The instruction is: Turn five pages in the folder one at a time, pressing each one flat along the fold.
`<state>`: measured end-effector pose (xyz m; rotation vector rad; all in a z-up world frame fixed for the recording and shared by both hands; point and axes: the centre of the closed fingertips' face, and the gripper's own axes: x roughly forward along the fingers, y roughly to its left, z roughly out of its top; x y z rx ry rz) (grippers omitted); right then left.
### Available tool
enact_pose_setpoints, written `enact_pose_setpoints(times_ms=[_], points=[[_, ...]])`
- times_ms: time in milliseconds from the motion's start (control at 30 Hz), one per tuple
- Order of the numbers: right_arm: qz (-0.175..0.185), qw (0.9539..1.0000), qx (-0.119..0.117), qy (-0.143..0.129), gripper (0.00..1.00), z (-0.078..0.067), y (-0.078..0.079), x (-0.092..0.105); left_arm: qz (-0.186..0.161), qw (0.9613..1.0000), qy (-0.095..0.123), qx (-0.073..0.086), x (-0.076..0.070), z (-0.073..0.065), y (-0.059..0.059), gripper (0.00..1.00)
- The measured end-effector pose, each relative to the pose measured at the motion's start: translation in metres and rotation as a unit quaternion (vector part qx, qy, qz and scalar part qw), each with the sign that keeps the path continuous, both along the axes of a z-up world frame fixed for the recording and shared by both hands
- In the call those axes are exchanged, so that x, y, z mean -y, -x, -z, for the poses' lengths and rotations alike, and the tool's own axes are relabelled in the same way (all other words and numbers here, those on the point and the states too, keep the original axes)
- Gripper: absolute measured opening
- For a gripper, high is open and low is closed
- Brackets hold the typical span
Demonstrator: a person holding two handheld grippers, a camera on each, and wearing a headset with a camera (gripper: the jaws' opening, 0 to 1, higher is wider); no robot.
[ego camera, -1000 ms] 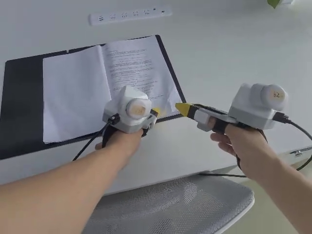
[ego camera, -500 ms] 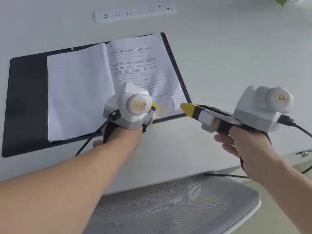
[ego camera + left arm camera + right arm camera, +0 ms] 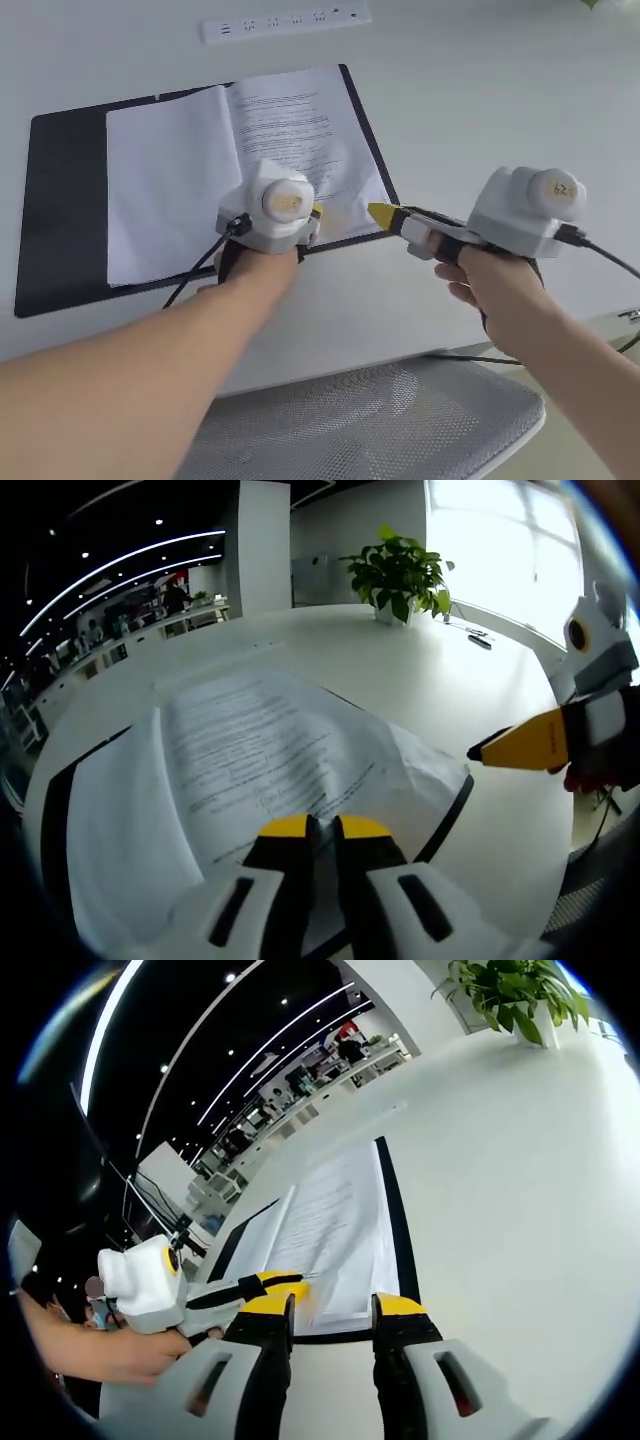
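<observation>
The black folder (image 3: 60,200) lies open on the white table, a blank sheet (image 3: 165,190) on its left and a printed page (image 3: 290,130) on its right. My left gripper (image 3: 315,212) hovers low over the printed page's near right part. In the left gripper view its yellow jaws (image 3: 323,828) stand almost together above the printed page (image 3: 260,750), with nothing seen between them. My right gripper (image 3: 380,212) points left at the folder's near right corner. Its jaws (image 3: 332,1305) stand apart and empty, aimed at the folder (image 3: 392,1210). The page's near right corner (image 3: 435,775) curls up slightly.
A white power strip (image 3: 285,20) lies behind the folder. A potted plant (image 3: 400,575) stands far back on the table. A grey mesh chair seat (image 3: 380,420) sits below the table's near edge. Bare white tabletop (image 3: 500,100) stretches right of the folder.
The head camera has shifted a little. My left gripper has edged forward onto the printed page, and my right gripper has drawn closer to the folder's near right corner.
</observation>
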<state>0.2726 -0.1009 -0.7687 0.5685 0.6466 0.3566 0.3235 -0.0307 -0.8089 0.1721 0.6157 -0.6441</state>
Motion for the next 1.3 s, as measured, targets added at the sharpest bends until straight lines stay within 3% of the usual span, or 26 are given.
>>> enact_pose_setpoints(times_ms=[100,233,400,700,867,1067,1233,1300], points=[[0.003,0.9999,-0.016,0.001,0.3,0.009,-0.004,-0.001,-0.001,1.0,0.002,-0.001,0.0,0.0,0.0,0.07],[0.0,0.9998,-0.019,-0.007,0.23,0.009,-0.007,-0.006,-0.001,1.0,0.002,0.0,0.0,-0.001,0.0,0.07],[0.014,0.9999,-0.009,0.004,0.01,0.005,-0.012,0.0,-0.001,1.0,0.004,0.001,-0.001,-0.003,0.001,0.07],[0.031,0.9994,-0.007,-0.015,0.0,0.0,-0.013,-0.001,-0.005,0.9999,0.011,-0.004,0.0,-0.005,0.002,0.08],[0.032,0.999,0.001,-0.03,0.0,-0.01,-0.014,-0.005,0.003,0.9997,0.015,-0.021,-0.003,-0.008,0.006,0.11],[0.02,0.999,0.017,-0.036,0.0,-0.025,-0.016,-0.019,0.0,0.9992,0.015,-0.038,-0.019,-0.012,0.016,0.16],[0.002,0.9983,0.032,-0.048,0.0,-0.042,-0.016,-0.037,-0.012,0.9989,0.027,-0.036,-0.04,-0.031,0.023,0.18],[-0.01,0.9978,0.039,-0.052,0.0,-0.05,-0.014,-0.046,-0.022,0.9988,0.033,-0.027,-0.051,-0.041,0.025,0.19]])
